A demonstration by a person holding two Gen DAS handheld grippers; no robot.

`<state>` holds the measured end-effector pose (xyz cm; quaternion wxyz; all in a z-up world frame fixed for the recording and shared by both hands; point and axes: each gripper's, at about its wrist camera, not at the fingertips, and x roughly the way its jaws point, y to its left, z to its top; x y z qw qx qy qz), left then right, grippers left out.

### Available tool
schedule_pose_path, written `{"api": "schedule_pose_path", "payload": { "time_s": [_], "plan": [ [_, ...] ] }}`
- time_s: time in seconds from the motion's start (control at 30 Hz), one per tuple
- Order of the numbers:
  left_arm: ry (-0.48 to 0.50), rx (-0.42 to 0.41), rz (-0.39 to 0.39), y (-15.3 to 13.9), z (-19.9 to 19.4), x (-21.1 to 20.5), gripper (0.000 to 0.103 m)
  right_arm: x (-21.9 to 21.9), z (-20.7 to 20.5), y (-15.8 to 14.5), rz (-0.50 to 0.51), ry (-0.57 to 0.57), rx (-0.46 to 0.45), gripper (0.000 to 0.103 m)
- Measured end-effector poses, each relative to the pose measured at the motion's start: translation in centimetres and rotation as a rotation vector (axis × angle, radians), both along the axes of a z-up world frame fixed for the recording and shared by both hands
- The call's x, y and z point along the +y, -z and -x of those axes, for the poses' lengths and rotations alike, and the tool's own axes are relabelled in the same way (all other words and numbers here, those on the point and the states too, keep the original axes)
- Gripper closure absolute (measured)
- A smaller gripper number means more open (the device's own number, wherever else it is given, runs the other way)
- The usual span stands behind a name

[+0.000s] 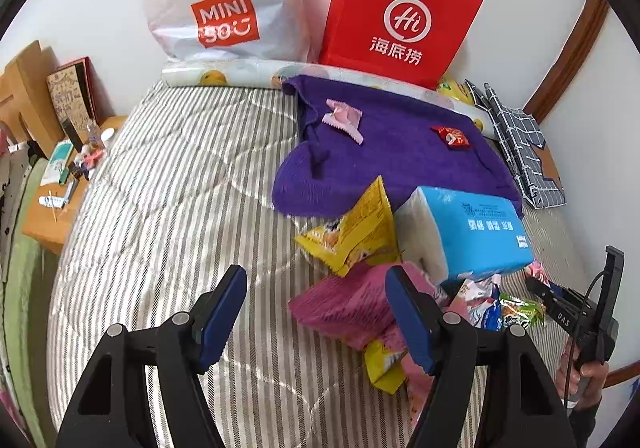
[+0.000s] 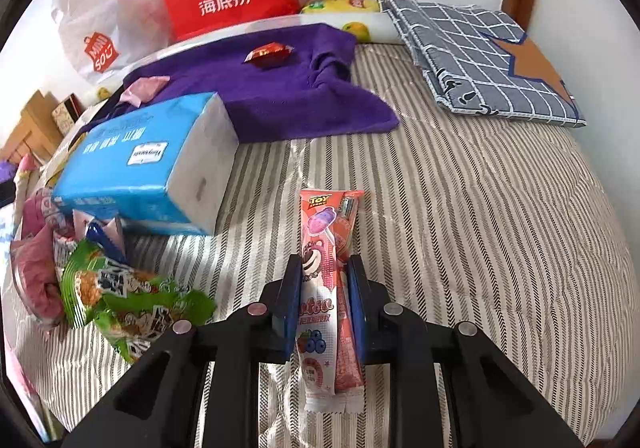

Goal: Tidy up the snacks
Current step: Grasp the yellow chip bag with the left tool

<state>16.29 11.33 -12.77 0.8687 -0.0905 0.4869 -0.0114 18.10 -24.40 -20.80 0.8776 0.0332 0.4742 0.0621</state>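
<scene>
My right gripper [image 2: 325,268] is shut on a long pink lollipop packet [image 2: 320,288] and holds it over the striped bed. My left gripper [image 1: 316,280] is open and empty above the bed, its right finger over a pink snack bag [image 1: 344,308]. A yellow snack bag [image 1: 352,232] lies beside a blue tissue pack [image 1: 468,232]. Green snack packets [image 2: 120,300] lie left of the right gripper. A red candy [image 1: 452,136] and a pink wrapper [image 1: 344,119] lie on a purple cloth [image 1: 392,151]. The right gripper shows at the left view's right edge [image 1: 536,284].
A red paper bag [image 1: 400,15] and a white plastic bag [image 1: 216,3] stand against the wall at the back. A grey checked fabric bag [image 2: 480,51] lies at the back right. A wooden bedside table [image 1: 52,183] with small items stands left of the bed.
</scene>
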Motion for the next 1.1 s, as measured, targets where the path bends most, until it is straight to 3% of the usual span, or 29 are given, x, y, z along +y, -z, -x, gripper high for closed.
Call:
{"api": "schedule_pose_path", "payload": {
  "time_s": [0.2, 0.57, 0.9, 1.1],
  "plan": [
    [0.028, 0.006, 0.009, 0.8, -0.5, -0.6, 0.033, 0.0, 0.1, 0.3, 0.014, 0.044, -0.065, 0.080],
    [0.082, 0.014, -0.010, 2.1, -4.6, -2.5, 0.033, -0.7, -0.1, 0.5, -0.019, 0.063, -0.067, 0.079],
    [0.136, 0.104, -0.001, 4.8, -7.6, -4.0, 0.035, -0.3, -0.2, 0.5, 0.006, 0.066, -0.066, 0.079],
    [0.120, 0.110, 0.019, 5.3, -8.0, -3.9, 0.049, -0.3, -0.2, 0.4, -0.004, 0.067, -0.066, 0.079]
  ]
}}
